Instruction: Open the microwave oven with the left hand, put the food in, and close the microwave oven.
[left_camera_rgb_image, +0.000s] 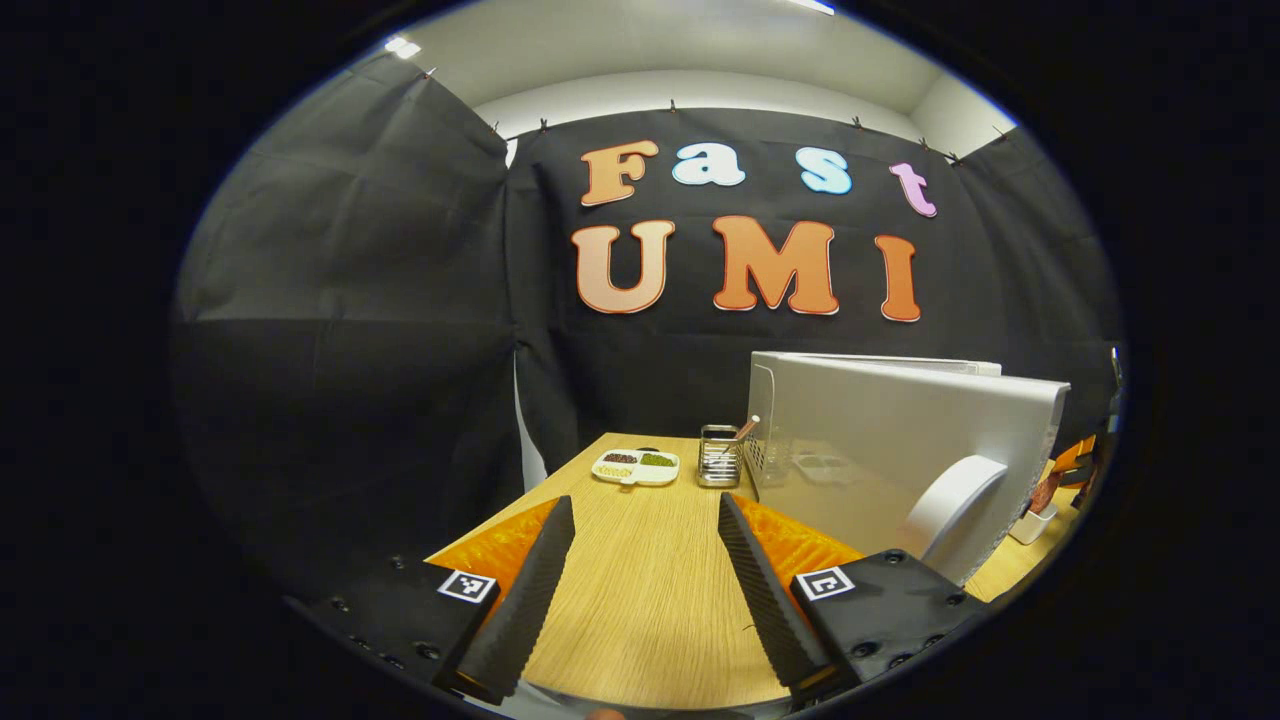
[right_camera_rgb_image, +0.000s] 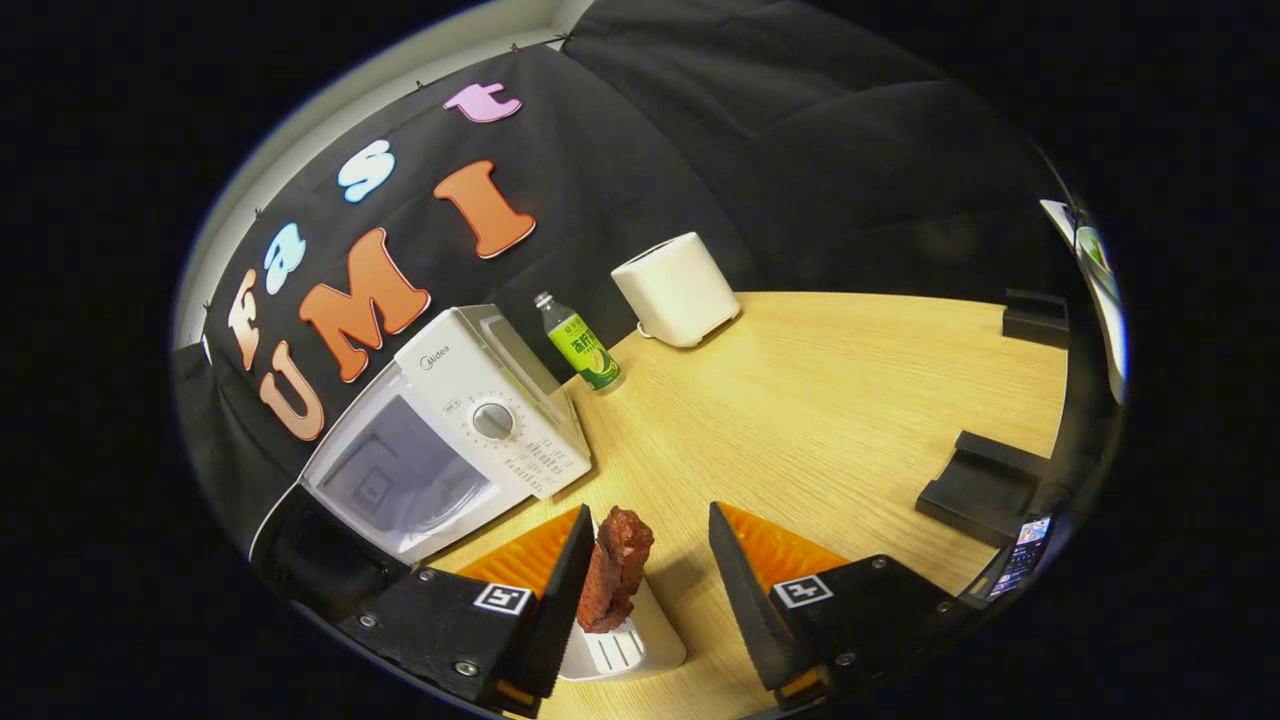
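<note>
The white microwave (right_camera_rgb_image: 470, 400) stands with its door (right_camera_rgb_image: 320, 565) swung wide, baring the empty cavity (right_camera_rgb_image: 400, 480). In the left gripper view that door (left_camera_rgb_image: 900, 440) juts toward me, its curved white handle (left_camera_rgb_image: 955, 510) just right of my left gripper (left_camera_rgb_image: 645, 500), which is open over bare table. A reddish-brown piece of food (right_camera_rgb_image: 615, 570) stands upright in a small white dish (right_camera_rgb_image: 630, 645). My right gripper (right_camera_rgb_image: 648, 512) is open around it: the food sits close to the left finger and well away from the right finger. Dish and food (left_camera_rgb_image: 1043, 492) peek past the door's edge.
A white divided tray with food (left_camera_rgb_image: 635, 466) and a metal utensil holder (left_camera_rgb_image: 718, 455) sit at the table's far end. Right of the microwave are a green bottle (right_camera_rgb_image: 585, 352) and a white appliance (right_camera_rgb_image: 675, 288). Black blocks (right_camera_rgb_image: 975, 485) lie on the wooden table (right_camera_rgb_image: 850, 400).
</note>
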